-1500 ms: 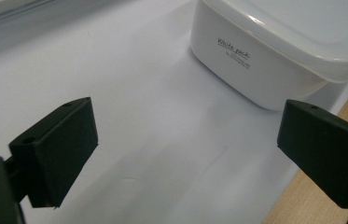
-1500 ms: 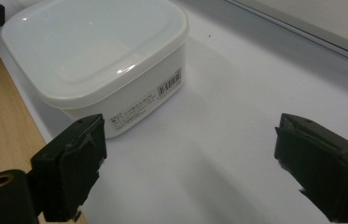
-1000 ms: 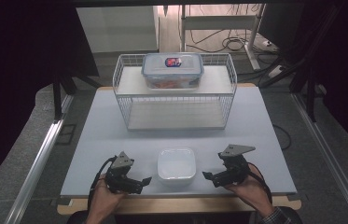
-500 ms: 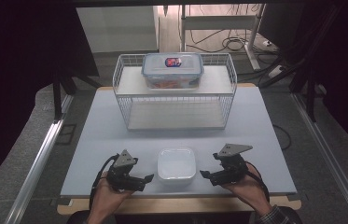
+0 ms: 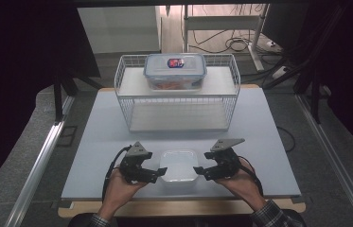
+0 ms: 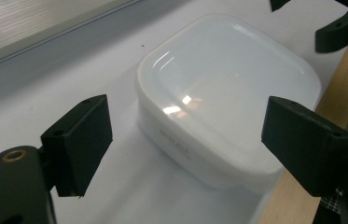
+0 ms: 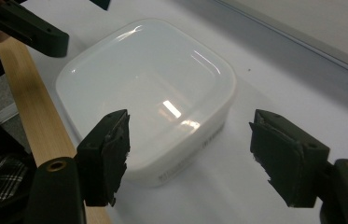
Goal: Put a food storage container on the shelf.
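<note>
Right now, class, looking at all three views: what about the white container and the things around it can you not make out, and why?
- Small print on the white container: too small and blurred, both gripper views.
- Label on the lidded box on the wire rack: too small, high view.
- That box's orange contents: veiled by its cloudy walls.
- Contact between either gripper's jaws and the container: high view too coarse; gripper views show gaps.

white box side print: faint line on the white square plastic container (image 6: 181, 148), way too blurry to read
lid sticker: red-blue label on the clear lidded plastic box (image 5: 175, 62), unreadable
</note>
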`<action>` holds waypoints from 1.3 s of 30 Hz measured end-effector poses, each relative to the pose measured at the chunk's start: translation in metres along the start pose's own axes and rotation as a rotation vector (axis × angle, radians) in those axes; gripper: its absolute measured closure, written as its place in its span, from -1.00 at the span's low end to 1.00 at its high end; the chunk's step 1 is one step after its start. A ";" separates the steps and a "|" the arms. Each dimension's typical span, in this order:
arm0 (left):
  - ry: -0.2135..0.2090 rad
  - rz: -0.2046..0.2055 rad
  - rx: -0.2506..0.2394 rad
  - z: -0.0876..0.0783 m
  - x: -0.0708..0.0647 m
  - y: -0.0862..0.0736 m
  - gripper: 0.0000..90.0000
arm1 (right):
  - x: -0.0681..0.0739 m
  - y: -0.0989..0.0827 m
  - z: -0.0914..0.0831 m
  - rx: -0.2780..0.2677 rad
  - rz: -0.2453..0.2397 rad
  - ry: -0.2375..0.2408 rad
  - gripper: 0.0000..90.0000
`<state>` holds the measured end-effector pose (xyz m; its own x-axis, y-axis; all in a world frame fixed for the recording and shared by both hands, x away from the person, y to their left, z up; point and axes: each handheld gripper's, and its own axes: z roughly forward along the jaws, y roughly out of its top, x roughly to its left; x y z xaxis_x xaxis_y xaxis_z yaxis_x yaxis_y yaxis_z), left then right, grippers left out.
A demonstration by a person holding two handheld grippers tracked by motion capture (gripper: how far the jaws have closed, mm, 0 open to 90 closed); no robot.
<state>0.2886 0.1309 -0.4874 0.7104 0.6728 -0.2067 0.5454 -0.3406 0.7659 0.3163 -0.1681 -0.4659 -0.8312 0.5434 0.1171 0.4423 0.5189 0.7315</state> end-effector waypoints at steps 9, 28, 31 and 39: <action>-0.103 -0.046 0.050 0.024 0.002 -0.004 -0.78 | -0.002 0.000 0.023 0.063 0.054 0.063 -0.51; -0.141 -0.172 0.034 -0.001 0.002 -0.012 0.28 | -0.003 -0.006 0.004 0.079 0.273 0.098 0.33; -0.133 -0.202 0.013 -0.002 0.003 -0.012 0.41 | -0.002 -0.004 0.001 0.070 0.283 0.082 0.43; -0.077 -0.229 -0.036 -0.007 0.000 -0.012 0.68 | -0.004 -0.004 -0.004 0.004 0.317 0.065 0.73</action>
<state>0.2791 0.1400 -0.4921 0.6024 0.6773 -0.4224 0.6811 -0.1602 0.7145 0.3165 -0.1751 -0.4670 -0.6713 0.6354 0.3815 0.6841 0.3333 0.6487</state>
